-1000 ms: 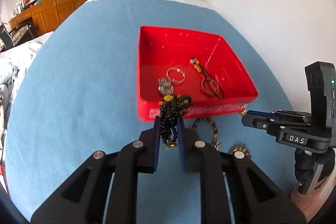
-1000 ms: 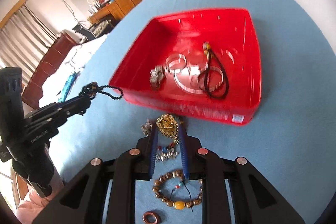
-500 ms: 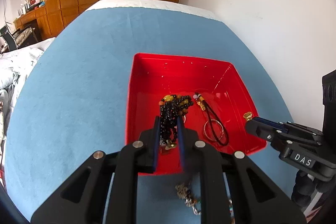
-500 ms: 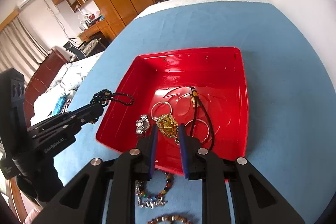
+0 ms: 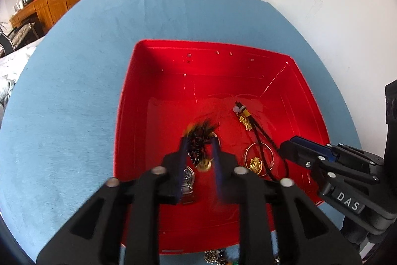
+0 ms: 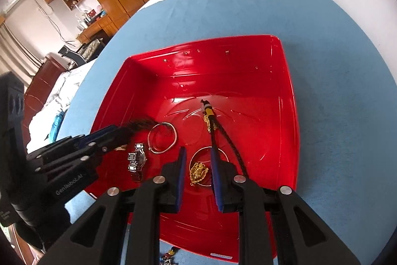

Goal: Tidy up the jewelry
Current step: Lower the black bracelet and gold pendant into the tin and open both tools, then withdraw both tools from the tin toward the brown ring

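A red tray sits on the blue cloth. Both grippers hover over its near half. My left gripper has its jaws parted; the black bead bracelet is a blur between them, dropping. It also shows in the right wrist view beside the left gripper. My right gripper is open, and the gold pendant lies on the tray floor between its fingers. The right gripper also shows in the left wrist view.
In the tray lie a silver bangle, a silver watch, a black cord with a gold charm and a thin ring. Loose bead jewelry lies on the cloth before the tray. A white wall stands at right.
Both grippers moved forward over the tray and lower. The right gripper opened and the gold pendant dropped into the tray. The left jaws parted, and the black bracelet is falling.
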The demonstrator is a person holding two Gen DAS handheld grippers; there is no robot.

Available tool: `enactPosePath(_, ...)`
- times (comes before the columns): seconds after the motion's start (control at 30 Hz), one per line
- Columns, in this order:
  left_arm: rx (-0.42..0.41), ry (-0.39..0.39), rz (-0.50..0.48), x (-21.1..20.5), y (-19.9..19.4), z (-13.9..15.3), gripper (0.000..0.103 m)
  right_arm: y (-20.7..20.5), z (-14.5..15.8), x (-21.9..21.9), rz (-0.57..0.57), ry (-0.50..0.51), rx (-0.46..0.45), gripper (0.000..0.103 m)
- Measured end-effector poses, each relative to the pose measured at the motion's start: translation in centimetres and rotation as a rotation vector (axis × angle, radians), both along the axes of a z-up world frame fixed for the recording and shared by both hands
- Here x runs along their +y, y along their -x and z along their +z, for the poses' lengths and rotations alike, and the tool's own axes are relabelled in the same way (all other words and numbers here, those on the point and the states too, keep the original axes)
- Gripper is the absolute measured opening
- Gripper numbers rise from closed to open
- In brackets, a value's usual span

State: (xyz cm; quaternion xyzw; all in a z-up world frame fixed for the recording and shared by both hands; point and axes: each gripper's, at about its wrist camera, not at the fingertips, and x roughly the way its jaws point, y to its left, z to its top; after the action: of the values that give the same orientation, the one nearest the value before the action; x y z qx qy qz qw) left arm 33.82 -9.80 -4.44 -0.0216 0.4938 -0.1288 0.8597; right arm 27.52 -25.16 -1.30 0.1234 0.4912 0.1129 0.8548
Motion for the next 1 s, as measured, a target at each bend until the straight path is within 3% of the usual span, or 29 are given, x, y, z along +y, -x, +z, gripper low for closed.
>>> enactPosePath(0.03,-0.001,0.004,0.006,0.2,0.1,0.0,0.055,0.0,0.1,-0.1,-0.003,0.0,-0.006,0.025)
enactPosePath(0.07,-0.006,0.005,0.012,0.3,0.0,0.2,0.057,0.1,0.2,-0.1,-0.006,0.001,-0.013,0.028)
enactPosePath(0.23,-0.013,0.014,0.045,1.5,1.0,1.3,0.063,0.8,1.0,-0.5,-0.013,-0.017,-0.034,0.04)
enactPosePath(0.33,-0.028,-0.005,0.059,2.0,1.9,2.2,0.067,1.5,1.6,-0.5,-0.016,-0.015,-0.047,0.055)
enactPosePath(0.4,-0.035,-0.011,0.062,2.4,2.7,2.7,0.08,2.2,2.0,-0.5,-0.016,-0.003,-0.06,0.061)
enactPosePath(0.53,-0.06,-0.021,0.084,3.7,5.0,3.3,0.088,4.1,3.0,-0.2,0.001,0.007,-0.071,0.08)
enactPosePath(0.67,-0.077,-0.034,0.118,5.2,7.6,3.5,0.09,6.6,4.0,-0.2,-0.003,0.047,-0.095,0.098)
enactPosePath(0.77,-0.08,-0.048,0.12,6.0,9.5,3.5,0.091,8.7,4.4,-0.3,0.001,0.065,-0.093,0.099)
enactPosePath(0.87,-0.069,-0.049,0.125,6.7,11.5,3.0,0.092,10.8,4.2,-0.8,0.034,0.012,-0.079,0.099)
enactPosePath(1.0,-0.02,-0.043,0.128,7.1,14.1,1.4,0.092,12.8,3.3,-1.1,0.046,0.01,-0.04,0.099)
